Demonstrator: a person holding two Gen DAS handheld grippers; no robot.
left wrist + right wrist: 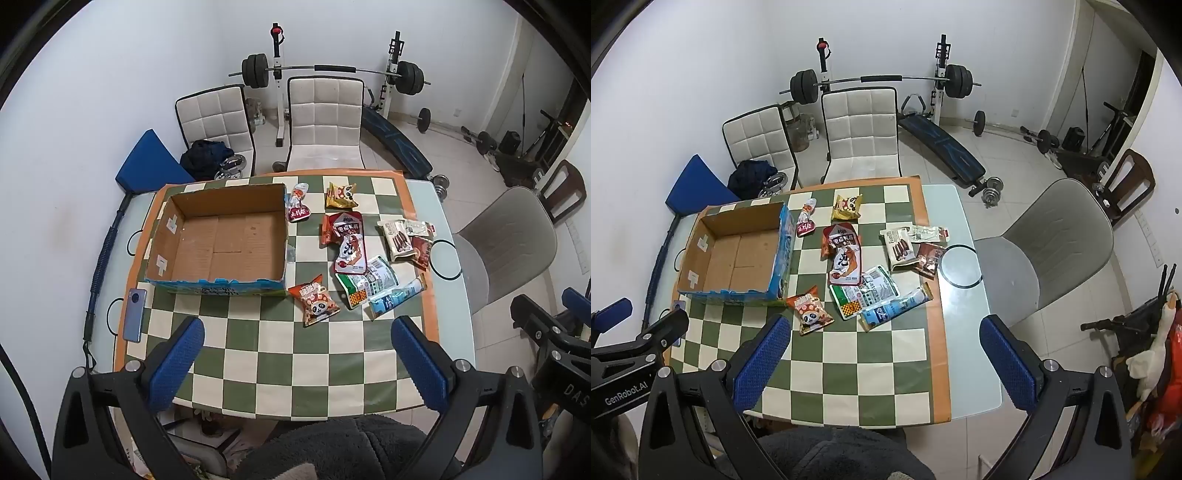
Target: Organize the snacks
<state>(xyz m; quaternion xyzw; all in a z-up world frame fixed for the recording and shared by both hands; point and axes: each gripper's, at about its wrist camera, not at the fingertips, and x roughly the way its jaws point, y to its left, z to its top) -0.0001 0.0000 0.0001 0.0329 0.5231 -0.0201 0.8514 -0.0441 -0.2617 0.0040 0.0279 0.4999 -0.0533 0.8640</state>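
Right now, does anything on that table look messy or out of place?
Yes. The snack packets lie scattered and overlapping on the checkered cloth, while the cardboard box beside them sits empty. A phone also rests near the table's edge.

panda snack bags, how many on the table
2: an orange panda bag near the cardboard box's front right corner, and a yellow panda bag at the far edge. None looks hidden.
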